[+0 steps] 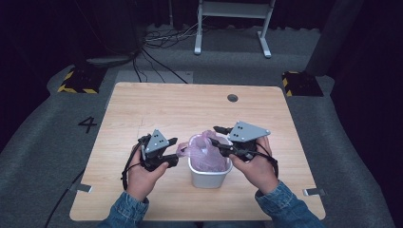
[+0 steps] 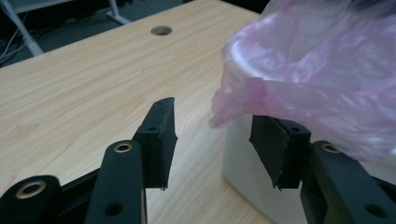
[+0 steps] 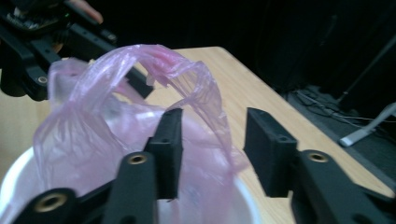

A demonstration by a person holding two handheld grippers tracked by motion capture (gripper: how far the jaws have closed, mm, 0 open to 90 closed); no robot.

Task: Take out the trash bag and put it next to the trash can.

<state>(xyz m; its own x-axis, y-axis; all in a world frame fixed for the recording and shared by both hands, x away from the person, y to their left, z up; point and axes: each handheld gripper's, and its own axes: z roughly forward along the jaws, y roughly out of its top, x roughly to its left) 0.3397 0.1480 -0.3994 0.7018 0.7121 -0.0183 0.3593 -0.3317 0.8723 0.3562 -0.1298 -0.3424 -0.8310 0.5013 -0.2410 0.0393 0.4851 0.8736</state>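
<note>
High view shows a white tub (image 1: 209, 176) lined with a pink plastic bag (image 1: 207, 151) standing near the front middle of the wooden table (image 1: 142, 109). Left gripper (image 1: 174, 151) sits just beside the tub's left rim, jaws apart, gripping nothing. Right gripper (image 1: 217, 135) hovers over the bag's right edge, jaws apart too, with bag film lying loose beside one pad.

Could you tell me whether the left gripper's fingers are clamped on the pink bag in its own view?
No, the left gripper stands open, its fingers apart with bare table between them, and the pink bag hangs above the right one.
</note>
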